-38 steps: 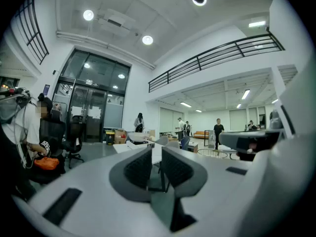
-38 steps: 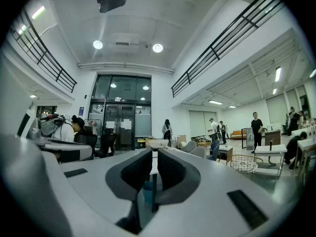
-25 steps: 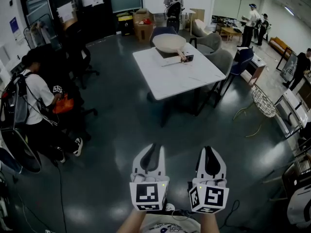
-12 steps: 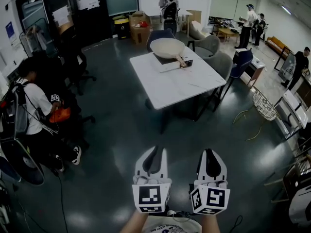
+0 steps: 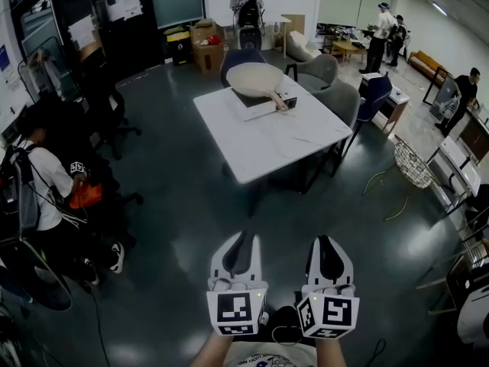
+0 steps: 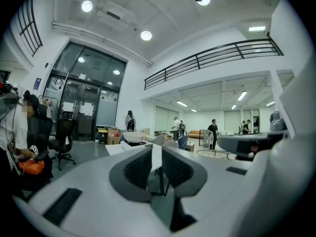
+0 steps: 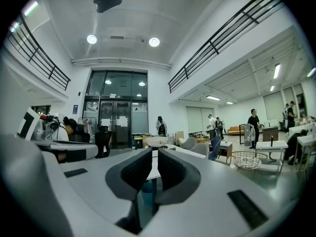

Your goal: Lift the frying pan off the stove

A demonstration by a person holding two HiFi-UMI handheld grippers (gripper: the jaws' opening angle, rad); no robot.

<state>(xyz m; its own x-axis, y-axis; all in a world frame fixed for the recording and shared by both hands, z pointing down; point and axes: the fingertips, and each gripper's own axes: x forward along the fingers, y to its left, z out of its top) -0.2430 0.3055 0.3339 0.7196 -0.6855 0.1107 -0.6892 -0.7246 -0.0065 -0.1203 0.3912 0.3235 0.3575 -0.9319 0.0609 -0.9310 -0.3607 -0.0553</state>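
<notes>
A pale, cream-coloured frying pan [image 5: 254,79] with a wooden handle sits on a flat stove [image 5: 289,103] at the far end of the white table [image 5: 283,140], well ahead of me across the dark floor. My left gripper [image 5: 243,243] and right gripper [image 5: 327,245] are held side by side low in the head view, both shut with nothing between the pads and far short of the table. The pan [image 6: 132,138] shows small beyond the left gripper [image 6: 156,149]. In the right gripper view the pan [image 7: 156,141] lies just above the right gripper [image 7: 154,154].
A seated person [image 5: 42,178] with dark office chairs is on the left. Grey armchairs [image 5: 336,90] stand behind the table, a wire basket [image 5: 412,163] to its right. Cardboard boxes [image 5: 208,46] and several standing people are at the back. A cable lies on the floor at my feet.
The table with the pan has drawn nearer and slid left in the head view. Both grippers have been carried forward together and stay shut.
</notes>
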